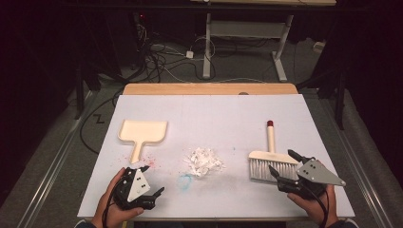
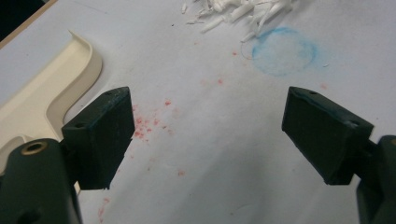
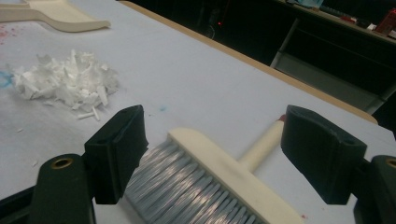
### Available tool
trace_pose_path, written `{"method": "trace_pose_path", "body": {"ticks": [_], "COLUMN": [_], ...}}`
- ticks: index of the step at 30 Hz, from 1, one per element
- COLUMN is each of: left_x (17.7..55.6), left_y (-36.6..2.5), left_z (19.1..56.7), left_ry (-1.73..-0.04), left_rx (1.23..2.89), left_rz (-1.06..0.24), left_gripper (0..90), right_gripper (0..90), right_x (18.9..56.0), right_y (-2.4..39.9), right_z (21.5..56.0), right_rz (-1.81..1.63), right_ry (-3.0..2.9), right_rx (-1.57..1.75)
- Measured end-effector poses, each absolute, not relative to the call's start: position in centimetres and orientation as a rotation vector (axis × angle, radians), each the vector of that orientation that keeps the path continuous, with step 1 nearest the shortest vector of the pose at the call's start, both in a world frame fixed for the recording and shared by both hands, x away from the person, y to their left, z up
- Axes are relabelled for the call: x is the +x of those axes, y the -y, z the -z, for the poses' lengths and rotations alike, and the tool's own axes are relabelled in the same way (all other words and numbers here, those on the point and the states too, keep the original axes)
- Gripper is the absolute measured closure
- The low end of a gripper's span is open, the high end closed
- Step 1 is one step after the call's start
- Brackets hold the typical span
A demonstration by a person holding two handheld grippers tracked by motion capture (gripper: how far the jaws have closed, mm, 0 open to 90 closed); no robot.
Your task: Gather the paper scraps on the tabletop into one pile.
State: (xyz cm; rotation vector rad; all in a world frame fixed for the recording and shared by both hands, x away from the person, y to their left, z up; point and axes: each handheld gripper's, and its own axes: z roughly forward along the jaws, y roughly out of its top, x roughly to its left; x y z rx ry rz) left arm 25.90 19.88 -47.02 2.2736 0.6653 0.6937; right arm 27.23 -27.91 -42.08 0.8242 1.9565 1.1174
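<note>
Right gripper [image 1: 281, 164] open, jaws spread wide over brush [image 1: 269, 161], nothing pinched; in right gripper view, bristles and cream head lie between jaws, no pad pressing. Left gripper [image 1: 153, 180] also open, empty, hovering over bare table [image 1: 228, 114] just below dustpan [image 1: 141, 133] handle.

Brush lying flat at right side of table, well apart from shreds [image 1: 203, 161] heaped at centre. Long axis running near to far: red-tipped handle pointing away toward far edge, bristles facing person's edge. Head set crosswise to handle.

Handling, as judgement: light, plastic or wood, stiff in handle and head, soft and springy in bristles. Bristles poor place for grip, likely to splay and let brush twist. Better hold on handle just beyond head, or across stiff head itself, jaws closing on the narrow dimension. Smooth handle possibly slippery, so firm squeeze needed to resist turning under sweeping load.

Dustpan at left, handle toward person, tray mouth toward far edge; light, stiff, easy to slide. Shreds very light, prone to scatter under fast strokes. Red flecks and blue ring on table look like stains, not loose matter.
</note>
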Motion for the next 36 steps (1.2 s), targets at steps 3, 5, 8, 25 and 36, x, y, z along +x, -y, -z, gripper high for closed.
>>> {"method": "trace_pose_path", "body": {"ticks": [3, 5, 8, 25, 36], "left_x": [25.8, 25.9, 26.0, 26.0, 26.6], "left_y": [-20.0, -20.1, -20.1, -19.8, -19.3], "left_z": [47.1, 47.1, 47.1, 47.3, 47.5], "left_ry": [-0.658, -0.659, -0.657, -0.655, -0.644], "left_rx": [2.285, 2.286, 2.286, 2.298, 2.333], "left_rz": [-0.71, -0.714, -0.72, -0.72, -0.699], "left_gripper": [16.4, 16.4, 16.4, 16.4, 16.4], "right_gripper": [21.0, 20.1, 20.0, 20.5, 20.5], "right_x": [26.4, 26.1, 26.1, 26.4, 26.7], "right_y": [27.6, 27.3, 27.2, 27.1, 27.3], "right_z": [42.3, 42.4, 42.6, 43.0, 43.3], "right_rz": [-1.106, -1.078, -1.068, -1.024, -1.013], "right_ry": [-1.957, -1.957, -1.964, -1.982, -1.995], "right_rx": [0.821, 0.809, 0.809, 0.781, 0.792]}}
